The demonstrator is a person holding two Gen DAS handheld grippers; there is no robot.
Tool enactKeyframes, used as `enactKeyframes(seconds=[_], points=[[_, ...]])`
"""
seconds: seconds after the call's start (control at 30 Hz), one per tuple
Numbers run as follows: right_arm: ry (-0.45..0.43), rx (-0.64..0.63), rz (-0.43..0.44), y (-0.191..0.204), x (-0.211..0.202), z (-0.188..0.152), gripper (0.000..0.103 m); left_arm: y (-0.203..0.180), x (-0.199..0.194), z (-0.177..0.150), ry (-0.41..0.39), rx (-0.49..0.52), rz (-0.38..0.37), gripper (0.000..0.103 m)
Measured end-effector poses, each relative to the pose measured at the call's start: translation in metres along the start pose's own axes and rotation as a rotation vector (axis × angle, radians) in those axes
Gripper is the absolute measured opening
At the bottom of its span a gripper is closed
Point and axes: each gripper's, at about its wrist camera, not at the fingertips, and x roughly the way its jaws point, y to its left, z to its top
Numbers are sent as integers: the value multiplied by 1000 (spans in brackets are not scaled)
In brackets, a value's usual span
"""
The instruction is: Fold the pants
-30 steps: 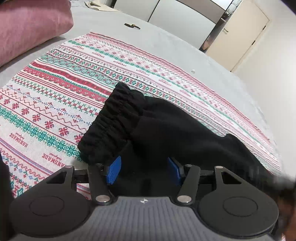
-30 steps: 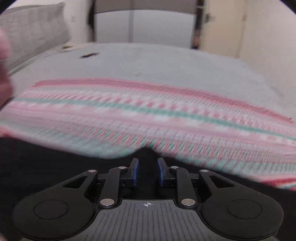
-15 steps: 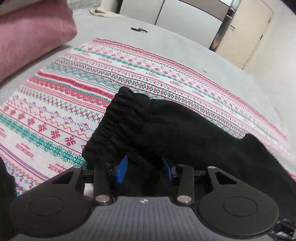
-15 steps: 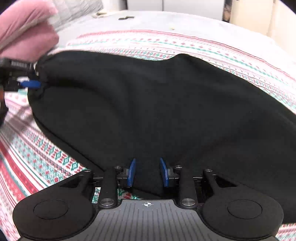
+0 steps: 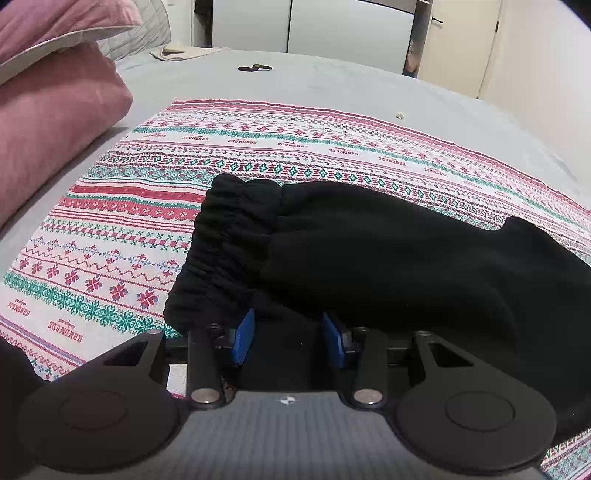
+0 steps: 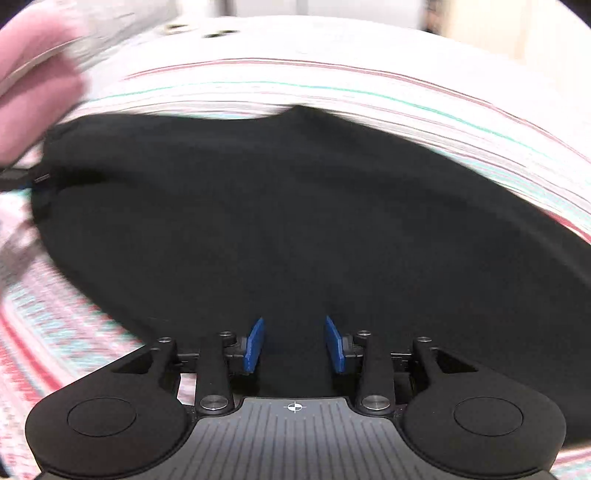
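Black pants (image 5: 369, 251) lie folded over on a patterned red, green and white blanket (image 5: 184, 177). The elastic waistband (image 5: 229, 243) is at the left end. My left gripper (image 5: 288, 339) is at the near edge of the waistband end, its blue pads apart with black fabric between them. In the blurred right wrist view the pants (image 6: 295, 221) fill the middle. My right gripper (image 6: 293, 345) is at their near edge, its pads apart over the fabric.
Pink pillows (image 5: 48, 99) are stacked at the left on the grey bed (image 5: 332, 81). A small dark object (image 5: 255, 68) lies far back. White wardrobe doors (image 5: 347, 29) and a cream door stand behind the bed.
Both grippers have opened: the right from shut on the fabric, the left narrowed and then widened. The pants now lie folded over on the blanket. The right view is still moving.
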Motion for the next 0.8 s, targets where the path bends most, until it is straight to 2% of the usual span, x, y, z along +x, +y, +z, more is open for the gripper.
enactKeyframes(seconds=[0.13,0.23,0.37,0.4,0.43,0.47,0.57,0.63,0.73,0.8], points=[[0,135,-141,-86,-6,-7,36,3,-1,-1,-1,-10,-8,71],[-6,286,-251,-159,-17,-23,39,-3,-1,-2,-3,17,8,71],[-21,397,-431,-222,-33,-49,41,-7,0,-1,-2,31,29,71],[-22,419,-473,-231,-34,-53,53,-8,0,-1,-1,26,34,71],[-26,452,-499,-242,-36,-59,74,-9,1,0,0,22,38,71],[-27,482,-505,-245,-35,-61,80,-12,0,0,1,26,43,74],[-31,441,-538,-228,-33,-55,81,-27,-6,-2,-7,70,88,76],[-81,402,-542,-212,-43,-48,80,-39,-13,-4,-20,90,68,77],[-173,372,-470,-182,-60,-34,82,-56,-20,-8,-29,99,21,78],[-200,293,-416,-152,-63,-26,82,-69,-20,-12,-31,108,4,79]])
